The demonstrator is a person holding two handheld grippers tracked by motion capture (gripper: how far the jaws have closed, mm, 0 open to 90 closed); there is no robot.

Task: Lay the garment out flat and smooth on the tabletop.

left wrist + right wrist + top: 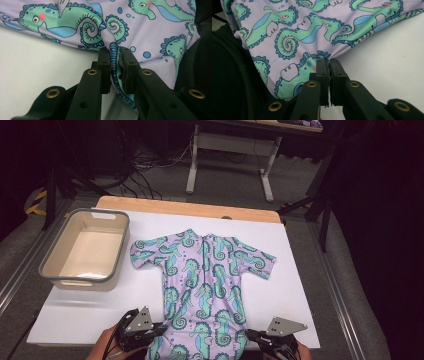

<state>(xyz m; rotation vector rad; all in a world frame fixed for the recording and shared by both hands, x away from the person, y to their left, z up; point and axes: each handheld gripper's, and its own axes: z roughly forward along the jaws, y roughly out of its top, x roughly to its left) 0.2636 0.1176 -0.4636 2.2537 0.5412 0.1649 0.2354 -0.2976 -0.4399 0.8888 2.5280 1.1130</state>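
While the seahorse swimsuit (202, 280) lies flat, neck end away from you, in the middle of the white sheet (75, 315) on the table, you've got both grippers at its near hem. Your left gripper (150, 332) is pinched on a fold of the fabric at the left leg edge, cloth bunched between the pads (105, 62). Your right gripper (252, 336) is clamped tight on the right leg edge, fabric edge nipped at the tips. Beige bin (50, 265) sits far left, well apart from the suit.
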